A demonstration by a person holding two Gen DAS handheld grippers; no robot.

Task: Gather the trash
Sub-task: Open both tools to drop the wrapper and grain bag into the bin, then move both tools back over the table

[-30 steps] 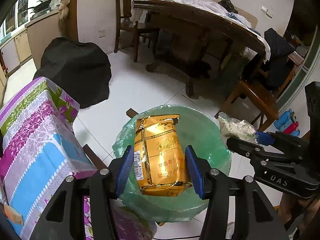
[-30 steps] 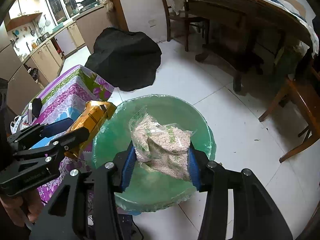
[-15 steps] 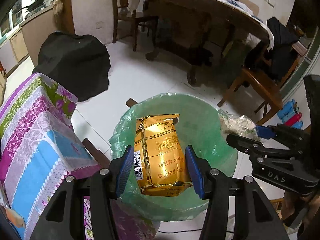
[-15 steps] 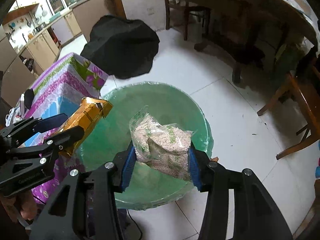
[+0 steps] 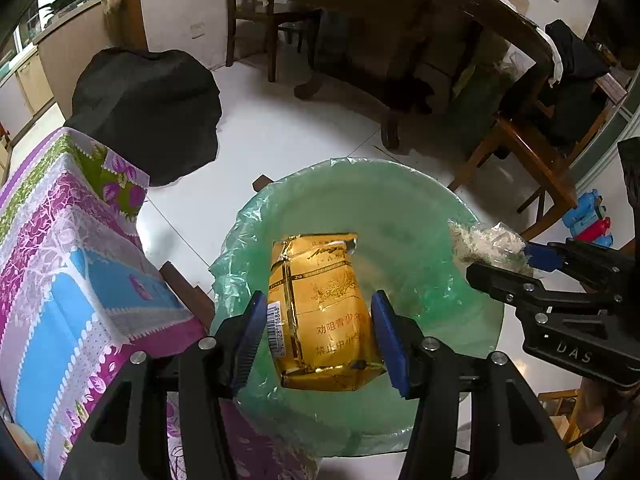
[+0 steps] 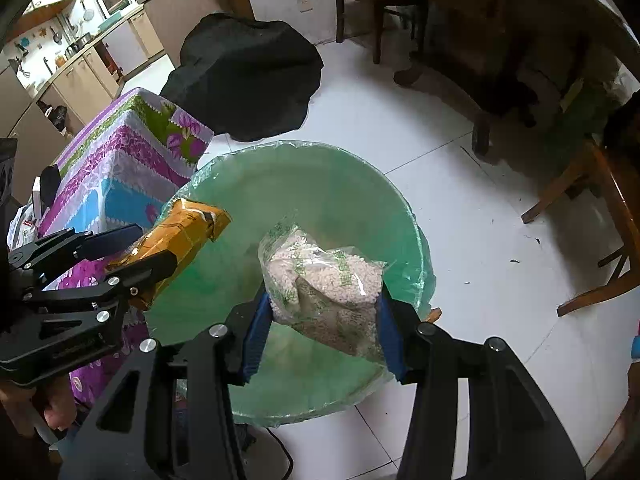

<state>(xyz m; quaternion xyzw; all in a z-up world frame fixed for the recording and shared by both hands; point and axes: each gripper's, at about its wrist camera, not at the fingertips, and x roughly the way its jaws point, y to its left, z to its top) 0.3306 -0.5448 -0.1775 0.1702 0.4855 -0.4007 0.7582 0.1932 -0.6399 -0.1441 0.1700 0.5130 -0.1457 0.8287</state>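
Both grippers hang over the mouth of the bin [image 5: 400,208], a round one lined with a thin green bag [image 6: 320,184] whose edge is folded out over the rim. The left gripper [image 5: 320,332] has its blue fingers [image 5: 252,336] clamped on either side of a flattened gold carton [image 5: 320,312], gripped at its lower end, with the rest of the carton standing out past the fingertips above the green liner. A barcode strip shows along its left edge.

The right gripper [image 6: 320,320] is clenched on a clear plastic packet [image 6: 324,280] full of pale granules with green print; the packet bulges between the fingers [image 6: 386,332] and sits over the near half of the bin opening. From the left view the packet [image 5: 488,240] shows at the bin's right rim.

The bin stands on the white tiled floor [image 6: 460,184], just beside the corner of the bench, which is covered by a purple, blue and green patterned cloth [image 5: 60,260]. A black cloth-covered shape [image 6: 248,72] sits on the floor beyond, and a dark wooden table [image 5: 420,32] with chairs stands further back.
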